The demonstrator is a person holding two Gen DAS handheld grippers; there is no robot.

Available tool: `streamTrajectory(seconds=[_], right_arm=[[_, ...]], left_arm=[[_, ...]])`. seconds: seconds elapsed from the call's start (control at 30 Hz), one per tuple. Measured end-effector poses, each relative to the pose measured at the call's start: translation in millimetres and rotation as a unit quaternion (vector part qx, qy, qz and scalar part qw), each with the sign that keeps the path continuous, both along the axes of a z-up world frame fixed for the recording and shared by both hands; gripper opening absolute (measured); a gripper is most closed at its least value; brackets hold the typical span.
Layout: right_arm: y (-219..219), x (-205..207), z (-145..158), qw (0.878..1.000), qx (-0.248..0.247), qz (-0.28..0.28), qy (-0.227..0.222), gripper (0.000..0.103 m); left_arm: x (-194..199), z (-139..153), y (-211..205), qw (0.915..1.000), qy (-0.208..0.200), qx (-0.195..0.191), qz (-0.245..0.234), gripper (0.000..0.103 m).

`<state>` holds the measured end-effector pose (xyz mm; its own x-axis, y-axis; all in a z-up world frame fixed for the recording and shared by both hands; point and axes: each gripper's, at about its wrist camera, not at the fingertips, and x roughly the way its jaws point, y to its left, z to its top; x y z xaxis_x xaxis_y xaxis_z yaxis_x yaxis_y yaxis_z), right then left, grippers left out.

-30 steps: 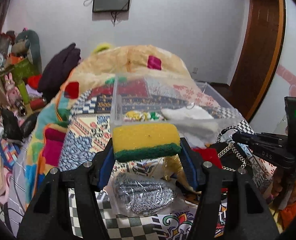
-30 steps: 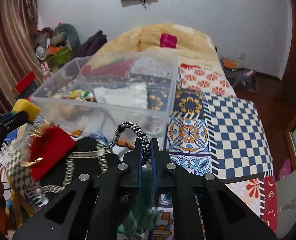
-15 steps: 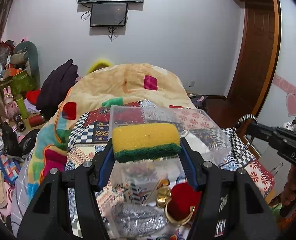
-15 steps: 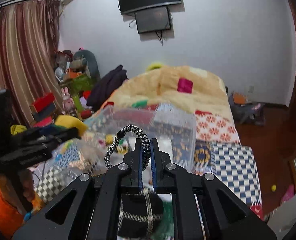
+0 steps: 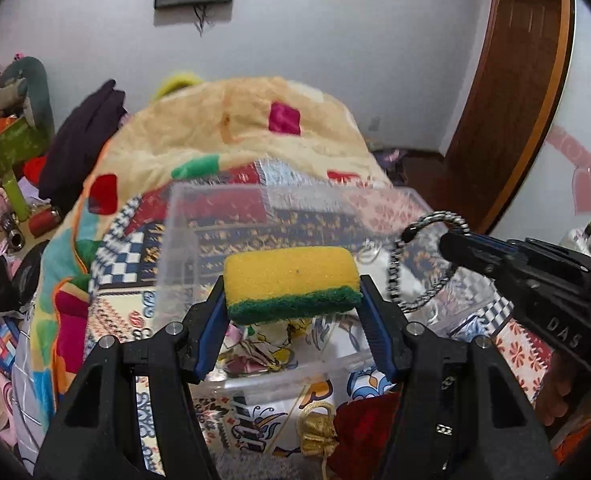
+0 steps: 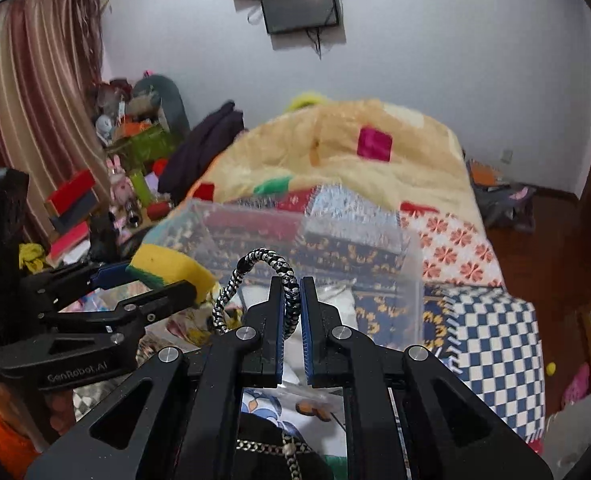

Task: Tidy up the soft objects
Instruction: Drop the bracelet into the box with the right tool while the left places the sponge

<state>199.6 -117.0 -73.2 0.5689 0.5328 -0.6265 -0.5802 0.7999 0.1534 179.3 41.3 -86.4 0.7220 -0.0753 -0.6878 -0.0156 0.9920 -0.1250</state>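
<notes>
Left wrist view: the left gripper (image 5: pixel 293 300) squeezes a yellow sponge with a green scrubby bottom (image 5: pixel 291 285) between its 2 fingers, held over the clear plastic box (image 5: pixel 177 264) on the patchwork bed. The right gripper (image 6: pixel 292 308) – nearly closed – pinches a black-and-white braided cord loop (image 6: pixel 255 276) above the same box.

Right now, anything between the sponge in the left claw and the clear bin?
Nothing visible. The sponge sits in the left claw over the clear bin, whose top is open. The right claw holds its braided loop off to the side.

Both wrist views toward shared bin (image 5: pixel 183 216) (image 6: pixel 415 264)
</notes>
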Motion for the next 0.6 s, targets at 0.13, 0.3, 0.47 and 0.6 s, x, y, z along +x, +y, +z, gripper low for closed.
streamTrajectory(seconds=[0.13, 0.3, 0.47, 0.6], right_arm=[[4.6, 3.8, -11.9, 1.000, -0.020, 0.008, 0.017, 0.007], [5.7, 3.3, -17.9, 0.999, -0.043, 0.007, 0.028, 0.007], [1.3, 4.5, -19.8, 0.998, -0.049, 0.003, 0.037, 0.032], [-7.7, -1.5, -12.7, 0.999, -0.047, -0.006, 0.017, 0.055]], left_arm=[[8.4, -12.5, -4.8, 0.9997, 0.023, 0.003, -0.010, 0.061], [10.9, -16.4, -11.9, 0.9990, 0.030, 0.031, -0.014, 0.064], [11.1, -15.2, -9.8, 0.9992, 0.031, 0.024, -0.012, 0.069], [3.8, -7.7, -3.6, 0.9997, 0.022, 0.009, -0.008, 0.075]])
